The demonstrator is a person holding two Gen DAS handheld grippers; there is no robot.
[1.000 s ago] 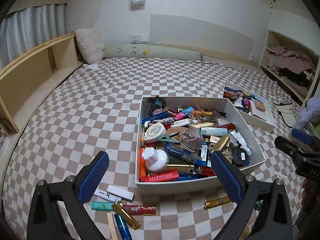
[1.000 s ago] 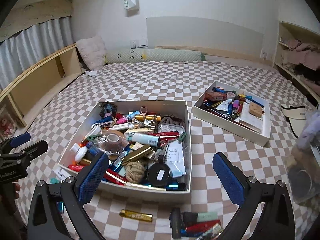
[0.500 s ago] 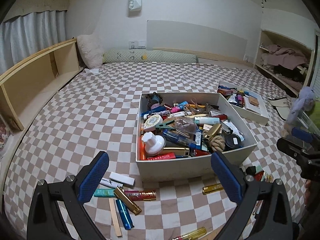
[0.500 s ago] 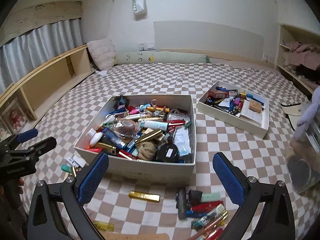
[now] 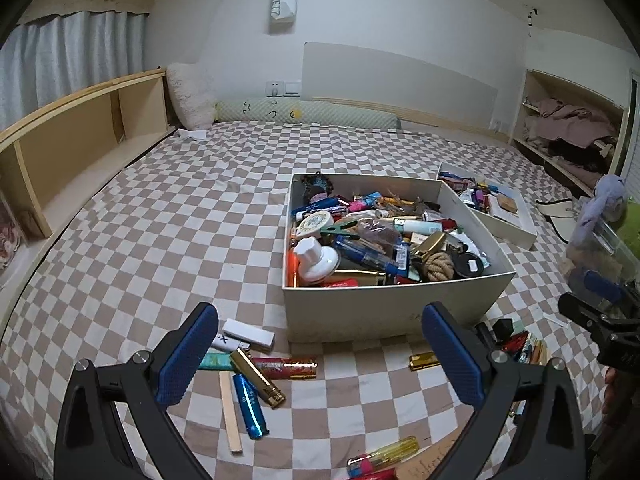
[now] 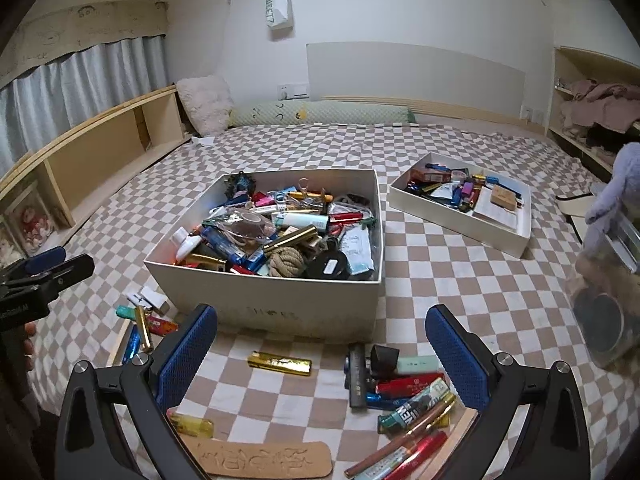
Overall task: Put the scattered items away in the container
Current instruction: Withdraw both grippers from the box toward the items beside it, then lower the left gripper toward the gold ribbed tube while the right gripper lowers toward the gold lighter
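Note:
A large white box full of small items sits on the checkered bed. Loose items lie in front of it: a gold lighter, a pile of pens and tubes, a yellow lighter, a wooden tag. To the box's left lie a white packet, a gold tube, a blue tube and a red tube. My left gripper is open above these, holding nothing. My right gripper is open above the gold lighter, empty.
A smaller white tray with items lies right of the box. A wooden shelf runs along the bed's left side, pillows at the head. A clear jar with a plush stands at the right. The right gripper shows at the left view's edge.
Both grippers have pulled back and lower from the box, so more loose items in front of it came into view. Both stayed open.

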